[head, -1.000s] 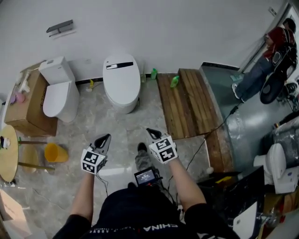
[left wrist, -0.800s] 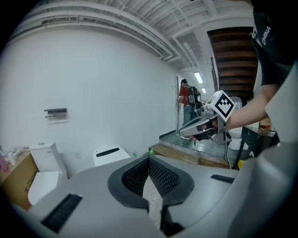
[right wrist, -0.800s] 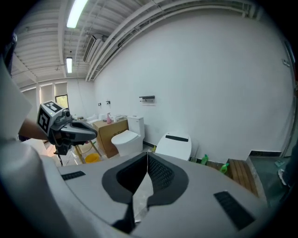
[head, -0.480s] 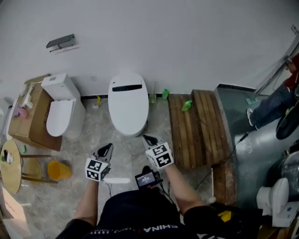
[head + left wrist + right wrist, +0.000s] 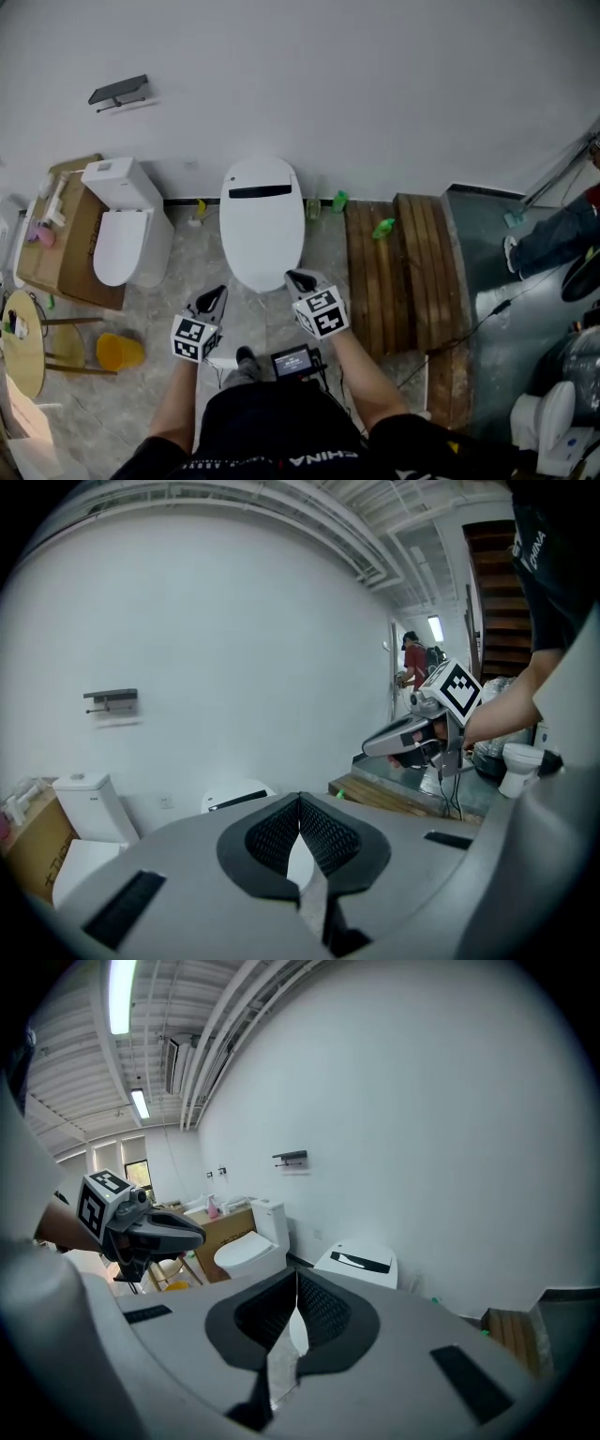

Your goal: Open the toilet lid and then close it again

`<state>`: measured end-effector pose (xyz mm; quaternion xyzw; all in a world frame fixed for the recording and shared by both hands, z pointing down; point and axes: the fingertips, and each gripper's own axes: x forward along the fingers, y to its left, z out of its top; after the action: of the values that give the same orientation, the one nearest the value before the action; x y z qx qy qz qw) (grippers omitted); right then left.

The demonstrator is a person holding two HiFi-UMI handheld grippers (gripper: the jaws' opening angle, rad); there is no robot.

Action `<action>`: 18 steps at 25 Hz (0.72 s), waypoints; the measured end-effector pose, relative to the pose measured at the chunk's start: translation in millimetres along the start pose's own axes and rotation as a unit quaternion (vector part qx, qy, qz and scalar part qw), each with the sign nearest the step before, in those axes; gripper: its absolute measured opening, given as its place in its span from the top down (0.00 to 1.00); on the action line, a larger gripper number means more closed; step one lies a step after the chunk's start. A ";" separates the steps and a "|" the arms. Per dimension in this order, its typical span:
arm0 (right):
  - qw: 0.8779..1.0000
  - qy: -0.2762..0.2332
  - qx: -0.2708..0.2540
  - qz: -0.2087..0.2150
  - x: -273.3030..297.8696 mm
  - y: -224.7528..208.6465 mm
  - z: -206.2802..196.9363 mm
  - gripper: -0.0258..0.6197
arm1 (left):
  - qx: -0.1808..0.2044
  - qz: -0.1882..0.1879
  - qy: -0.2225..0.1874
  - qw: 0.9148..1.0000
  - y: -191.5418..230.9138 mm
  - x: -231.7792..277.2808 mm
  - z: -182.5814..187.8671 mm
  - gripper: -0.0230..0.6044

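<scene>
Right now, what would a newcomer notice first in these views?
The closed white toilet stands centre against the wall, just ahead of the left gripper and right gripper, both shut and empty. A second toilet sits left beside a cardboard box; a wooden platform lies right.

Bright, even light; claw views fisheye-warped, dark-cornered.

Only one word readable: "CHINA", in white letters, upside down on the black shirt in the head view; same word on the shirt in the left gripper view. Small screen: too blurred to read.
</scene>
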<state>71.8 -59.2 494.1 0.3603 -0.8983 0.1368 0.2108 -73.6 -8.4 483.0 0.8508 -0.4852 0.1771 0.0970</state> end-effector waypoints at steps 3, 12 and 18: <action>1.000 -0.004 0.012 -0.017 9.2 0.5 7.7 0.94 | 0.009 -0.022 -0.004 1.000 6.6 9.4 5.3 0.95; 0.998 -0.025 0.025 -0.050 26.9 9.7 35.3 0.94 | 0.028 -0.062 -0.011 0.998 30.9 20.5 18.1 0.95; 0.998 -0.014 0.026 -0.060 30.9 8.2 30.6 0.94 | 0.021 -0.065 -0.011 0.998 41.7 22.2 14.7 0.95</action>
<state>37.4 -83.9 481.3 0.4208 -0.8741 0.1426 0.1963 -96.0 -52.2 478.0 0.8844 -0.4260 0.1708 0.0853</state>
